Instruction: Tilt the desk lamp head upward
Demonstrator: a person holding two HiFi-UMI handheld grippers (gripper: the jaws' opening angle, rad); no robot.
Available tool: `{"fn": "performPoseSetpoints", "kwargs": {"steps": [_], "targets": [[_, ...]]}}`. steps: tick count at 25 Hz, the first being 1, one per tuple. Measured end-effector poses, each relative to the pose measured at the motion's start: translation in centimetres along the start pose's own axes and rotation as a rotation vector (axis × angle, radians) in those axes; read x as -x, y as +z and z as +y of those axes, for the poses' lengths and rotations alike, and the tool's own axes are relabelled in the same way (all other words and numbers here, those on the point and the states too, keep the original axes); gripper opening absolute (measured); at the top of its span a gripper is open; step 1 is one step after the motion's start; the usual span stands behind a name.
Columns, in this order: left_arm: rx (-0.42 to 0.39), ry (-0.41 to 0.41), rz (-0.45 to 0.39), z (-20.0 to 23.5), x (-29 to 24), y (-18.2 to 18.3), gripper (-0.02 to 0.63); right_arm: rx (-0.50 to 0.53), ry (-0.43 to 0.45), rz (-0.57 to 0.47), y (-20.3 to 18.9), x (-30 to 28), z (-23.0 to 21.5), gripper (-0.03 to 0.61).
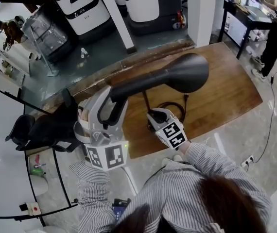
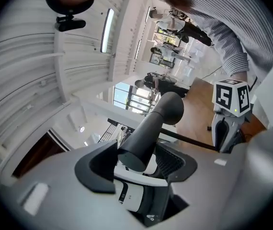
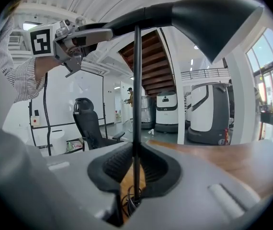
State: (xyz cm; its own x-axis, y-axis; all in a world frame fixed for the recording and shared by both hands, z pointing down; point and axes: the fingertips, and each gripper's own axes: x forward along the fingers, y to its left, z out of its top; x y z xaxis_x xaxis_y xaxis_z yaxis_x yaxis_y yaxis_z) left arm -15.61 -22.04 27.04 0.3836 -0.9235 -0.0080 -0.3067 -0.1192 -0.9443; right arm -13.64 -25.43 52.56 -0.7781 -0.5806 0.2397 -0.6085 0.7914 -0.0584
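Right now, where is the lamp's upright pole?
Centre of the right gripper view: the pole rises between the fingers of the right gripper up to the lamp head.

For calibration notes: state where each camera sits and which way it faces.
Head view: on the person's head, facing steeply down at the wooden table, lamp head, left gripper, right gripper; striped sleeves and hair show.
Left gripper view: on the left gripper, facing up along fingers clasping the lamp head's neck; a striped sleeve shows.
Right gripper view: on the right gripper, facing roughly level along fingers round the lamp pole; a sleeve shows.
Shared: all see the lamp head; each gripper view sees the other gripper.
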Motion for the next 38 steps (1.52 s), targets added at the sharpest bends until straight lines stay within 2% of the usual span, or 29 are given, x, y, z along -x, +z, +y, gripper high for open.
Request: {"fn": "performPoseSetpoints", "kwargs": {"steps": [11, 26, 32, 38], "targets": [[0.182, 0.099, -0.016, -0.8, 0.5, -0.8, 0.253, -0.006, 0.003, -0.01, 0.2, -0.1, 0.1, 0.046], [0.51, 0.234, -0.057, -2.4, 0.8, -1.5, 0.242, -0.021, 0.012, -0.001, -0.3, -0.1, 0.0, 0.047], [0.561, 0.264, -0.073, -2.9, 0.8, -1.6, 0.238, -0.022, 0.008, -0.025, -0.2, 0.0, 0.0, 0.046], [0.743, 0.281, -0.094, -4.6, 0.5, -2.1, 0.218, -0.02, 0.009, -0.031, -0.1, 0.0, -0.1, 0.047]]}}
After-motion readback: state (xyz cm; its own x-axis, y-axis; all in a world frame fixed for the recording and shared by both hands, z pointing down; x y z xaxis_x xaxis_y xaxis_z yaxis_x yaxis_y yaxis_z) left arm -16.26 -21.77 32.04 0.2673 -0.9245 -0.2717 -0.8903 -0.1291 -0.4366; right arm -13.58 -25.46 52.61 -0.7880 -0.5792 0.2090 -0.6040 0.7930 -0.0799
